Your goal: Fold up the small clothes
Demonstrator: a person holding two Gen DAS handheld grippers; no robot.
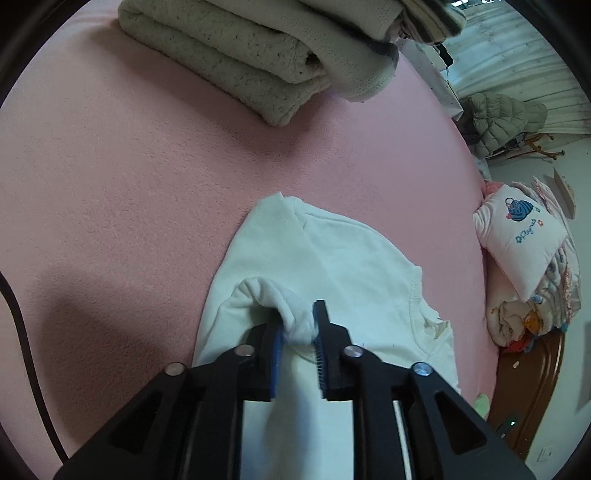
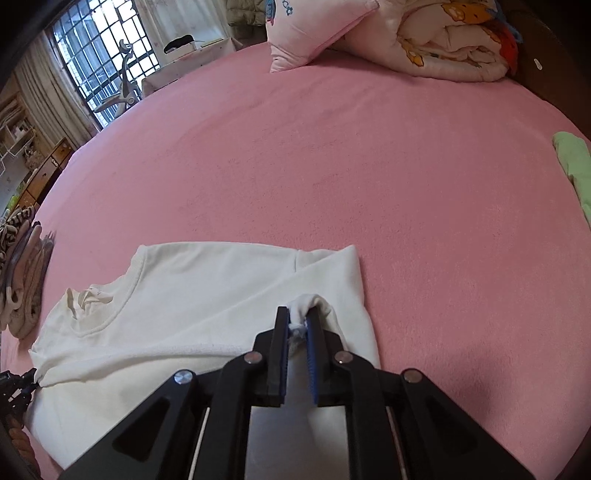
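White cotton knit, a small sweatshirt (image 1: 332, 266) lay spread on the pink bedsheet (image 1: 129, 206), and both grippers had hold of it. The left gripper (image 1: 300, 326) was clamped on a bunched wad of its fabric, the blue-padded fingers (image 1: 320, 332) pinching the cloth, with the garment's body stretching ahead of the fingertips and its ribbed neckline (image 1: 417, 291) off to their right. The right gripper (image 2: 297, 326) was likewise closed on a gathered fold of the sweatshirt (image 2: 192, 295), which extended left of its fingers toward the collar (image 2: 122, 299). Far ahead of the left fingers sat a stack of folded beige clothes (image 1: 236, 62). Beyond the right fingertips, well apart across bare sheet, rested a pink pillow (image 2: 317, 33) beside a rolled quilt (image 2: 450, 40); a pale green cloth (image 2: 576, 166) lay far right.
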